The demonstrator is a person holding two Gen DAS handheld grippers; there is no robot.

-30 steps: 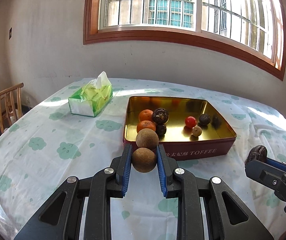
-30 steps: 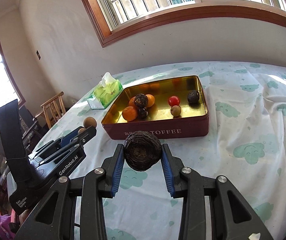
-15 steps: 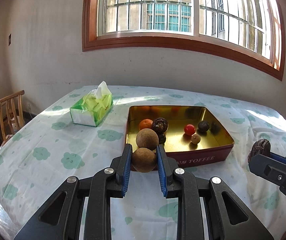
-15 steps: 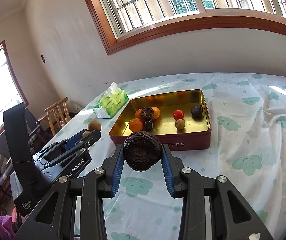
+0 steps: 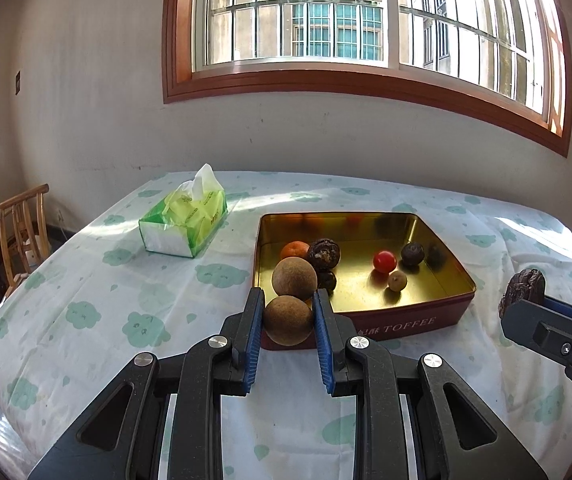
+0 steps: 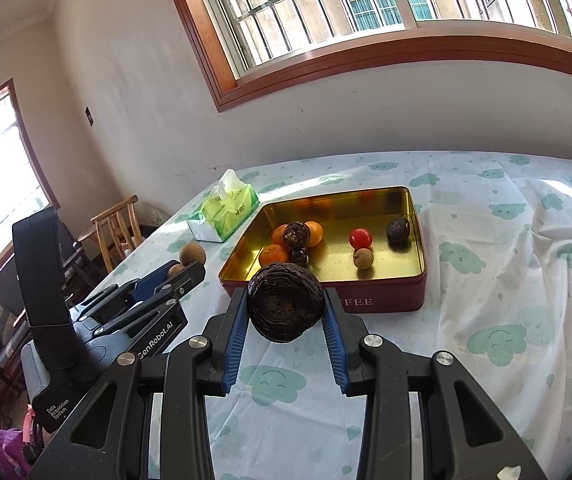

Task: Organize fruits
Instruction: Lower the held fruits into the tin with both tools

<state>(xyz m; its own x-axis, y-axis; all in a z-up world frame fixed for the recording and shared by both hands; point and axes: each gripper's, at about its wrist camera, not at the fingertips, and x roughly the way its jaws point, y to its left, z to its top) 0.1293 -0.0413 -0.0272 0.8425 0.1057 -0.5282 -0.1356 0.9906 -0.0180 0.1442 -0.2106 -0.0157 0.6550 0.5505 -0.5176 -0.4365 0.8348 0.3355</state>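
- The left tool (image 5: 288, 316) is clamped on a round, tan-brown, dull-skinned fruit (image 5: 288, 320), its blue pads pressing on either side; a second brown fruit (image 5: 294, 276) of the same look sits touching the first, just beyond the fingertips.
- The right tool (image 6: 285, 312) grips a dark, wrinkled, near-black fruit (image 6: 285, 307) with ringed creases on its face, wider than the brown one, so the pads stand a little further apart.
- Just beyond both tools, on the tabletop (image 6: 506, 280) with its cloud-print cloth, stands a red toffee tin (image 6: 382, 300) with a gold inside.
- In the tin, on the left-tool side, lie oranges (image 6: 274, 254), a dark crinkled fruit (image 6: 296, 234) and a small black one (image 6: 299, 257); further right a red tomato (image 6: 360, 237), a small beige fruit (image 6: 363, 258) and another dark wrinkled fruit (image 6: 398, 229).
- Beyond the left tool, left of the tin, stands a green tissue pack (image 5: 184, 222).
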